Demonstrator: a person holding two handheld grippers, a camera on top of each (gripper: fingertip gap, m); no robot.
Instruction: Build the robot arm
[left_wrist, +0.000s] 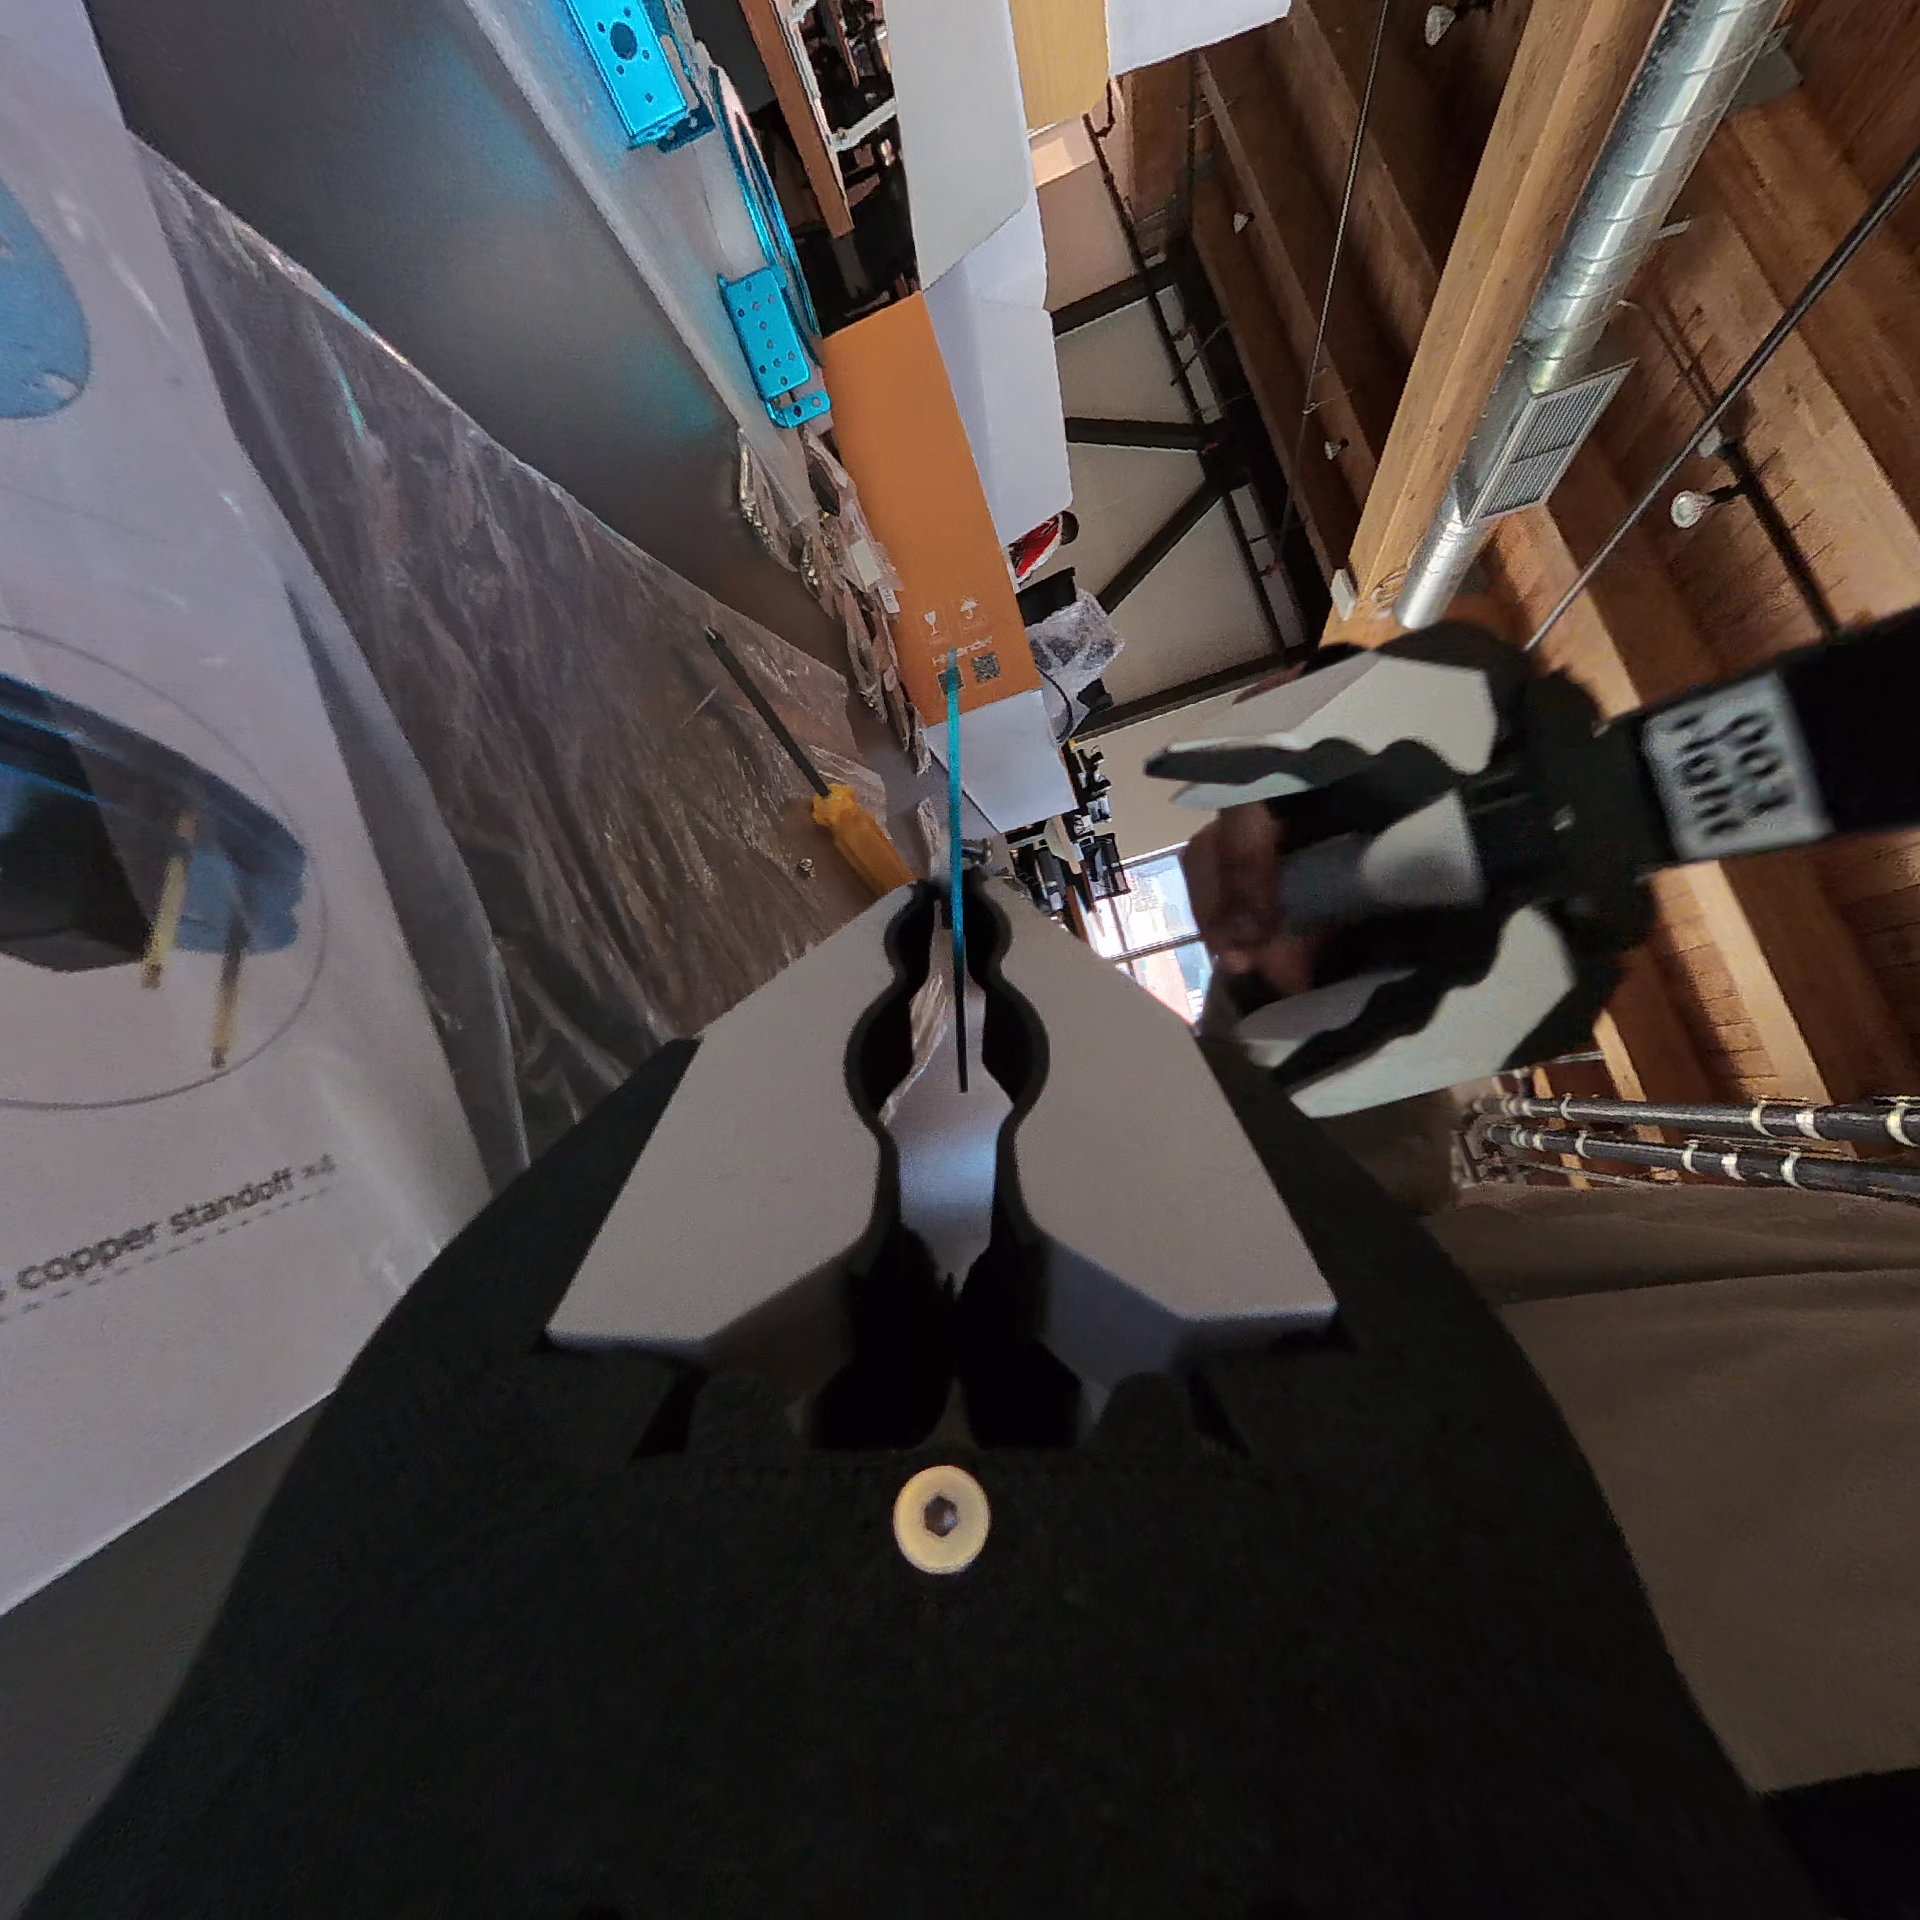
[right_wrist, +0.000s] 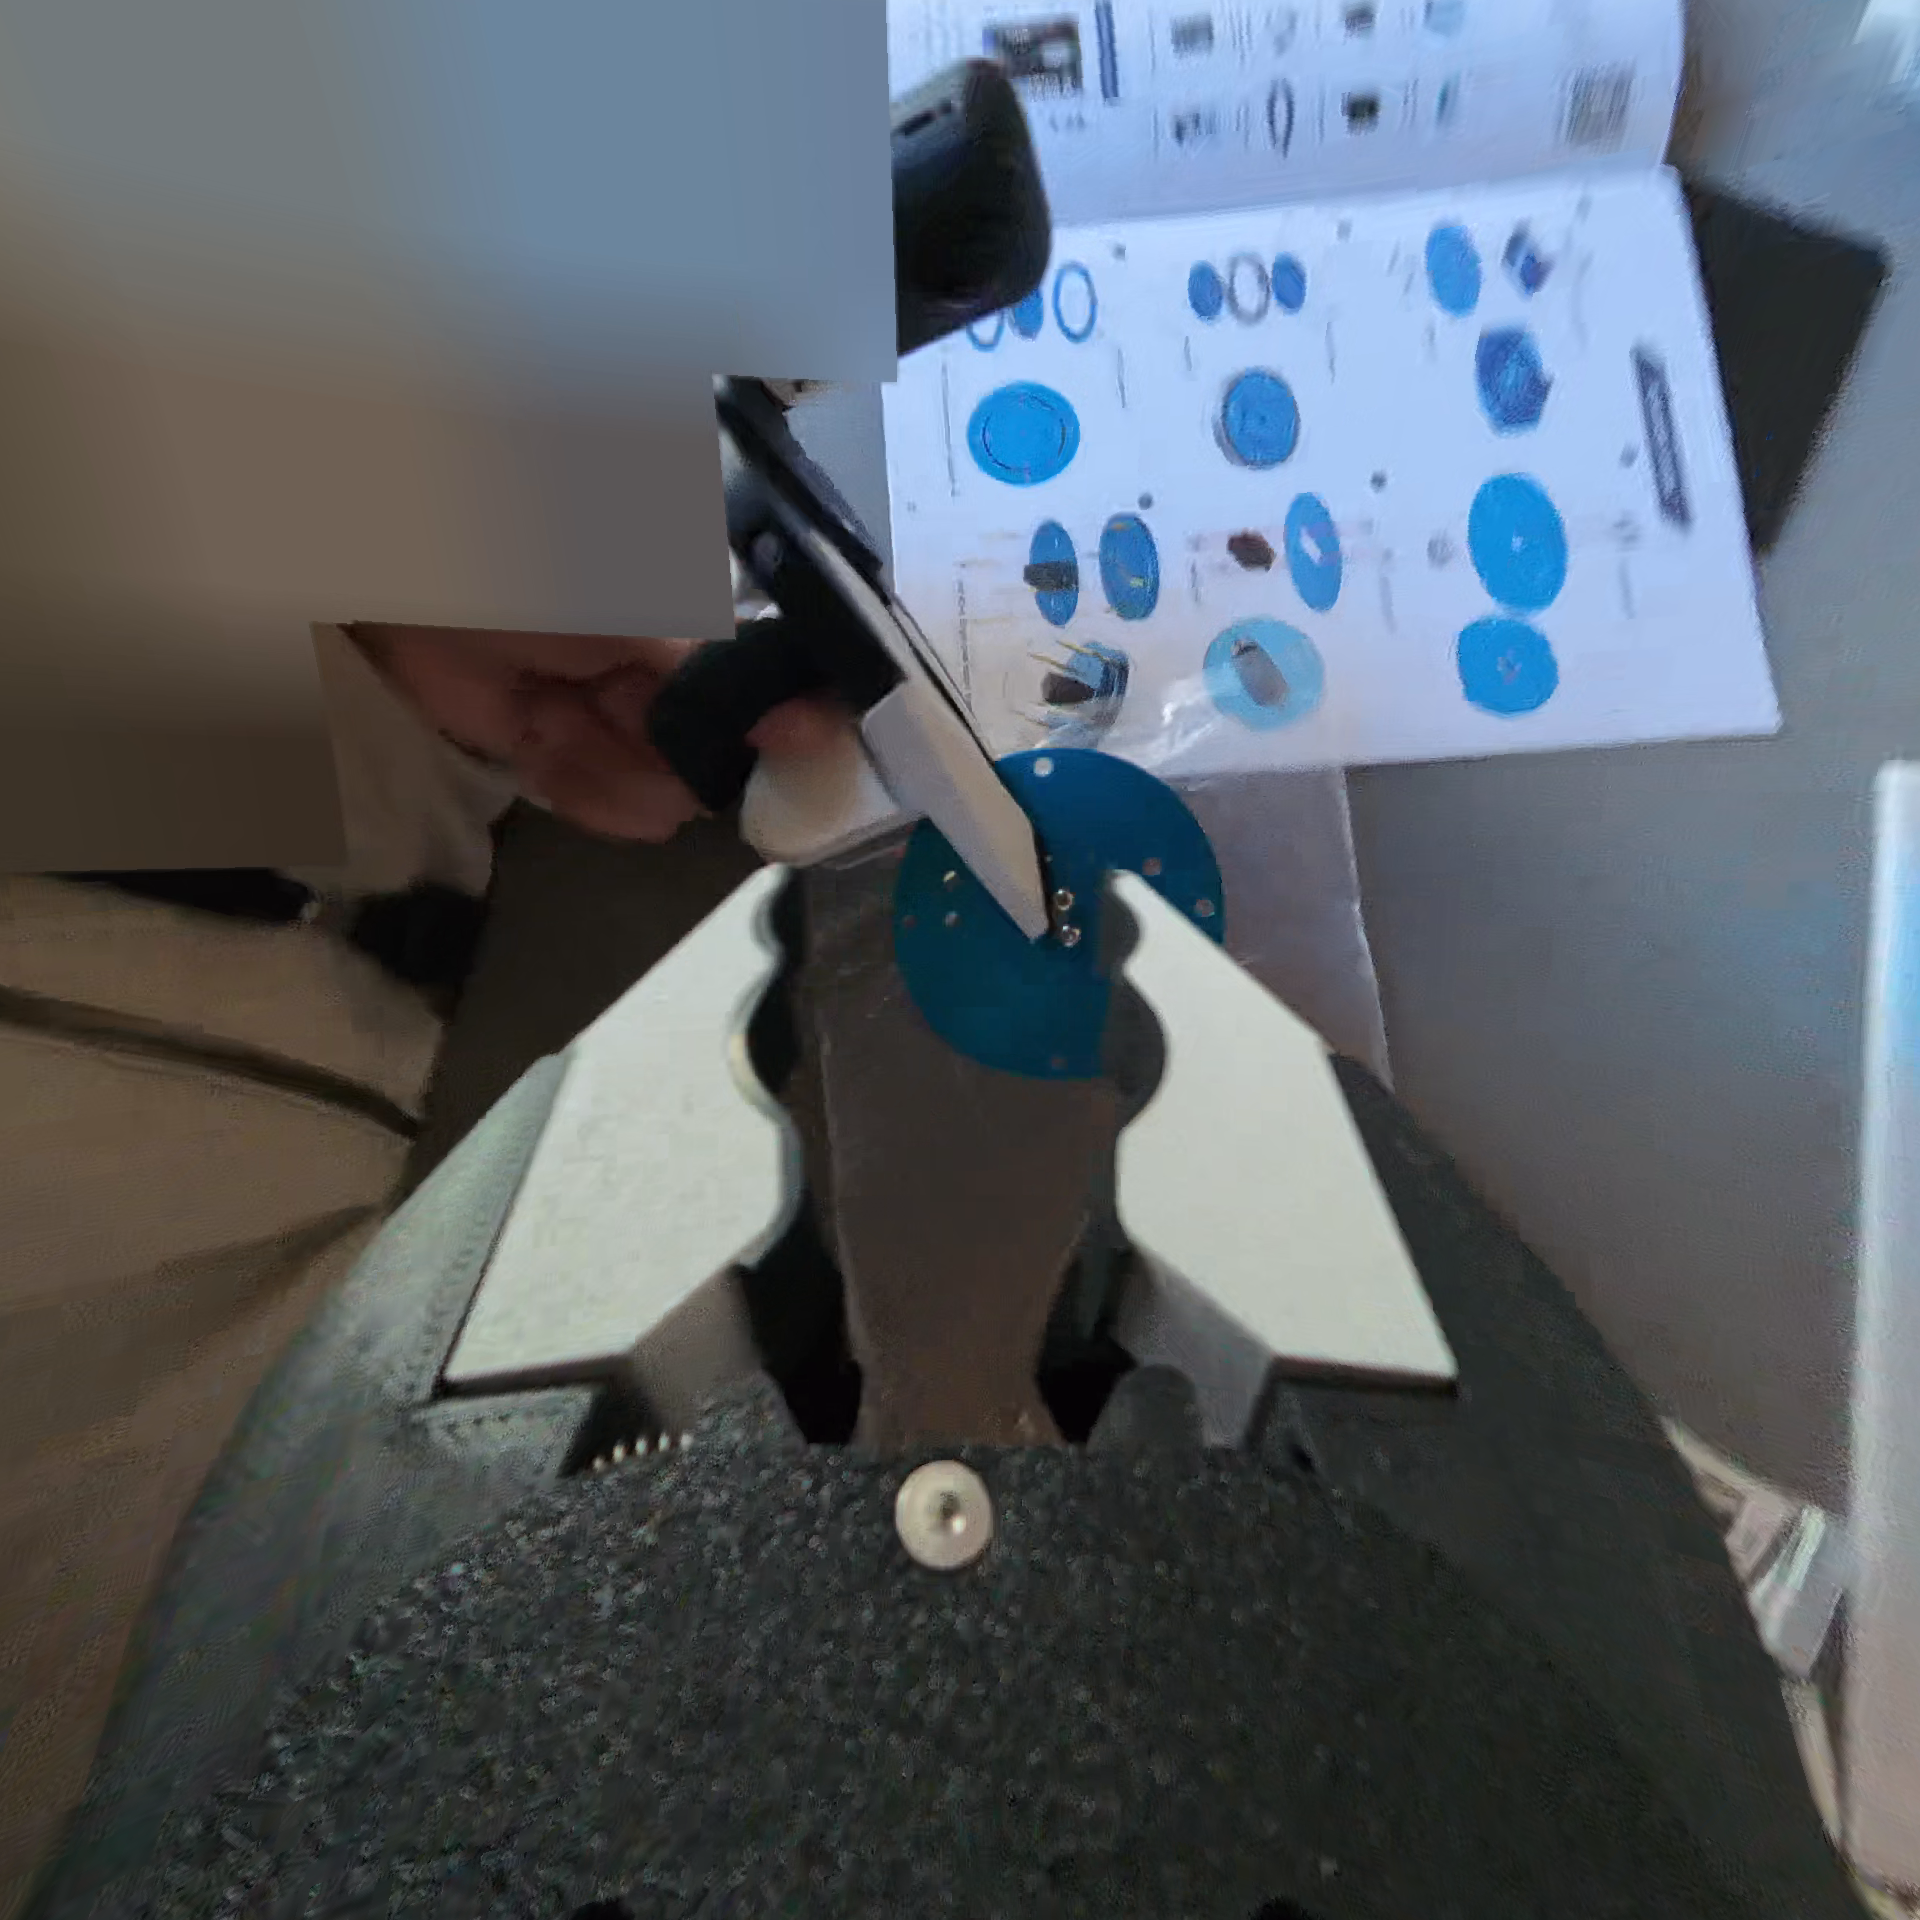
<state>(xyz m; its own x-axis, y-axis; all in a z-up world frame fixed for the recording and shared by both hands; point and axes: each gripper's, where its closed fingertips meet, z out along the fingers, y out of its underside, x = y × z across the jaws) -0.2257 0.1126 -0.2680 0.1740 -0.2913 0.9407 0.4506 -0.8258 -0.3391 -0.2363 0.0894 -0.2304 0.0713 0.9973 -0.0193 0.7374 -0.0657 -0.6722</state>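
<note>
My left gripper (left_wrist: 956, 904) is shut on a thin blue metal disc (left_wrist: 957, 810), seen edge-on and held in the air above the table. In the right wrist view the same disc (right_wrist: 1018, 997) faces the camera, with small holes and a small screw near its middle, and the left gripper (right_wrist: 1039, 920) pinches it from the upper left. My right gripper (right_wrist: 951, 894) is open and empty, its fingertips on either side of the disc and just short of it. It also shows at the right of the left wrist view (left_wrist: 1216, 914), jaws apart.
A printed instruction sheet (right_wrist: 1351, 468) lies on the grey table, also seen in the left wrist view (left_wrist: 156, 831). A yellow-handled screwdriver (left_wrist: 852, 831), clear plastic bags (left_wrist: 571, 727), blue metal brackets (left_wrist: 769, 343) and an orange-and-white box (left_wrist: 914, 499) lie beyond. A person's hand (right_wrist: 582, 727) holds the left gripper. My hands' fingertips stand some 5 cm from each other.
</note>
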